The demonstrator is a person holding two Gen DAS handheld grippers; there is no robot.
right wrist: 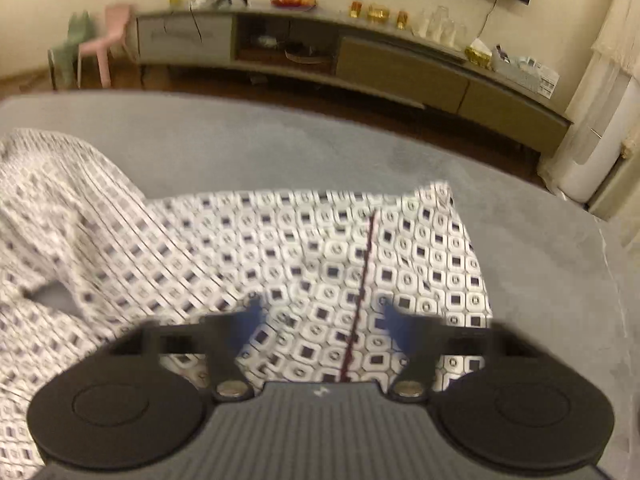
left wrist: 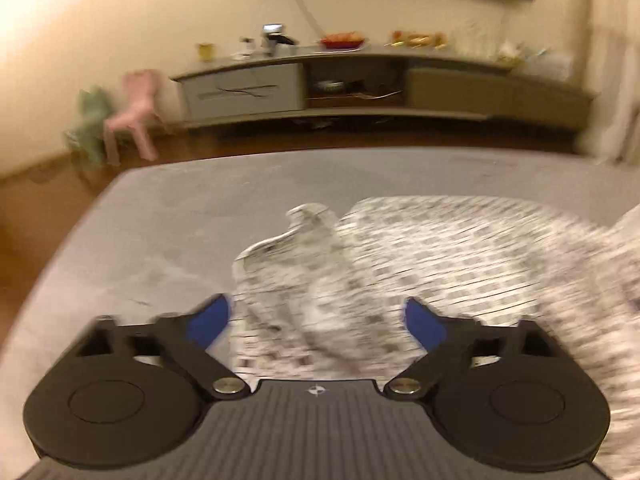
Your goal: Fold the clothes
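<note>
Both wrist views: hand-held grippers point(left wrist: 318, 316) point(right wrist: 320, 316) spread above garment point(right wrist: 320, 248).

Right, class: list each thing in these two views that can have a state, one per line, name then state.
Left gripper: open, jaws wide apart, nothing held.
Right gripper: open, nothing held.
Patterned garment: unfolded; flat on its right part, rumpled on its left.
Sleeve: crumpled, lying loose.
Grey surface: bearing the garment.
TV cabinet: middle compartment open, side fronts shut.
Pink chair: upright.
</note>
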